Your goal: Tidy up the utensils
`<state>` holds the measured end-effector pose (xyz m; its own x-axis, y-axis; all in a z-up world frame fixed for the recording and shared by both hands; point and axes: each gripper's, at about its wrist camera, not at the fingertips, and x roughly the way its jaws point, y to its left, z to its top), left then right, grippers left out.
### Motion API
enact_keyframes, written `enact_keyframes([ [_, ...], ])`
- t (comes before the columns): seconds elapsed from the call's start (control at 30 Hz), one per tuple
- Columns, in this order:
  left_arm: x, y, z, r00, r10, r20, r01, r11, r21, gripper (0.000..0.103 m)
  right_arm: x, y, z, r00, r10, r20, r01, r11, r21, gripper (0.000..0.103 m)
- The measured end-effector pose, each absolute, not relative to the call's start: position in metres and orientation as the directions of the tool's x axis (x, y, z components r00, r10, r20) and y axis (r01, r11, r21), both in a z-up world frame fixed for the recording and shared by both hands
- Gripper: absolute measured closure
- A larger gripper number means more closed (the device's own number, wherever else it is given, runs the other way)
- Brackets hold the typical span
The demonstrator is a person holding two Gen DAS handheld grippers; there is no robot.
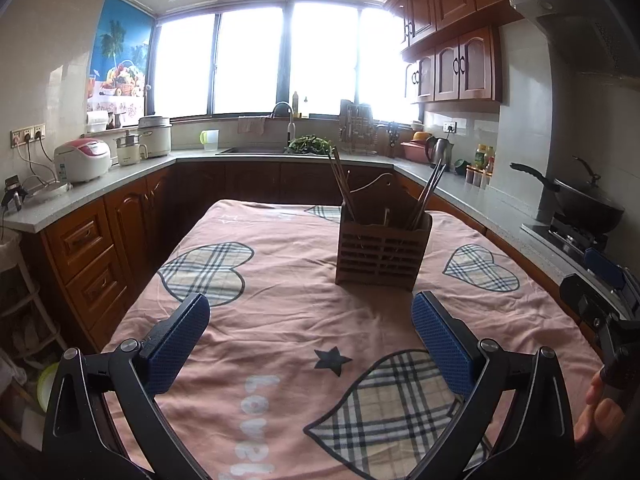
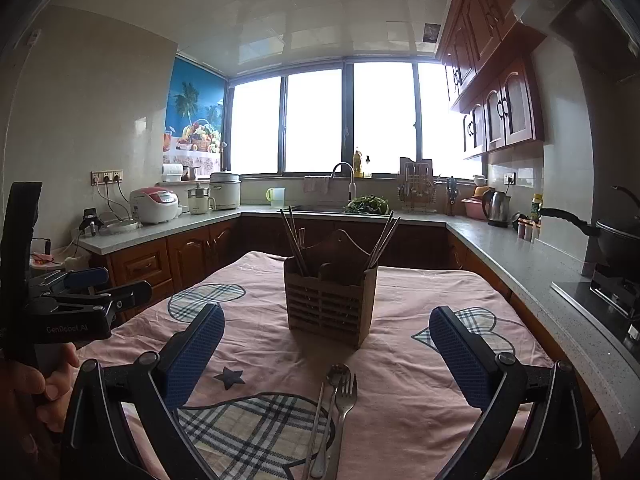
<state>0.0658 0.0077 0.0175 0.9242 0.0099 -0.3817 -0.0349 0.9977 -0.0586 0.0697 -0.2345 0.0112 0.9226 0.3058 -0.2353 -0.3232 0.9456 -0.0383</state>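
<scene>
Left wrist: left hand-held gripper [image 1: 310, 332] spread wide, empty — utensil caddy [image 1: 382, 250] ahead on the surface [image 1: 288, 264].
Right wrist: right hand-held gripper [image 2: 326, 346] spread wide, empty — fork [image 2: 345, 404], spoon [image 2: 334, 396] and chopstick [image 2: 316, 428] just below, handles toward camera; right is nearer.

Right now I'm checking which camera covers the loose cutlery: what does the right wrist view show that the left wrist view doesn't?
Only the right wrist view shows the loose fork, spoon and chopsticks lying on the tablecloth between the open right gripper.

Only the left wrist view shows the open left gripper head-on, with nothing but cloth between its fingers.

Both show the brown utensil holder standing on the table with chopsticks in it, and the kitchen counter behind.
</scene>
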Motion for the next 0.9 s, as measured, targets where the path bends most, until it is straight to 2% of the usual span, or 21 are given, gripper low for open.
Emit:
enact_keyframes([
  [0.23,0.062,0.009,0.004,0.917,0.046,-0.396,-0.068,0.997,-0.041,0.0,0.067,-0.239,-0.015,0.914,0.302,-0.27,-0.312,0.95,0.008,0.0],
  [0.57,0.051,-0.001,0.004,0.918,0.073,-0.39,-0.079,0.997,0.001,0.0,0.072,-0.257,-0.025,0.91,0.28,-0.306,-0.27,0.96,0.075,0.0],
  [0.9,0.047,-0.006,0.002,0.916,0.085,-0.391,-0.087,0.996,0.014,0.0,0.074,-0.26,-0.033,0.904,0.257,-0.343,-0.243,0.966,0.084,0.0],
])
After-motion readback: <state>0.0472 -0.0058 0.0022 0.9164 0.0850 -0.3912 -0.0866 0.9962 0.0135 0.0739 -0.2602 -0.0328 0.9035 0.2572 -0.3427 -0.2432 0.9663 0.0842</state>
